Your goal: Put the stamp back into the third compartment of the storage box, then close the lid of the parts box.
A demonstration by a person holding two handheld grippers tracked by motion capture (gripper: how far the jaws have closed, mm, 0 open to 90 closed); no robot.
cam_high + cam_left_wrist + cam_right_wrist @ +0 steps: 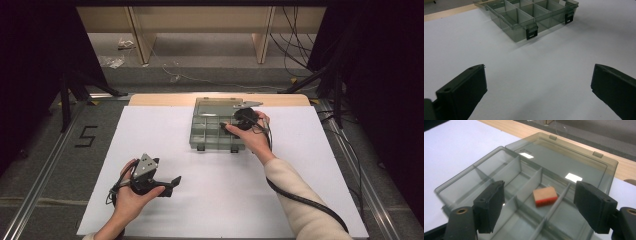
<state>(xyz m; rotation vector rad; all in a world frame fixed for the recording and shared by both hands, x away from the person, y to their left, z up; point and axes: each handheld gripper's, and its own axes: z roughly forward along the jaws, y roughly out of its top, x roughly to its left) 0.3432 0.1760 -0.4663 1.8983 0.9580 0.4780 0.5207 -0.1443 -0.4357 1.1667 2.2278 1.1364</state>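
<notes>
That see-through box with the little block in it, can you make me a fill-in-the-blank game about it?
1. The small block lying in the box is tan with a ____ edge.
2. The box's lid is ____, lying flat behind it.
3. The box sits on a ____ sheet.
4. The jaws of the right gripper over the box stand ____, gripping nothing.

Missing words: red; open; white; open

- White sheet (210, 200) covers the wooden table (150, 99).
- 1 smoky clear compartment box (207, 135) sits on the sheet near its far edge, lid (564, 157) open flat.
</notes>
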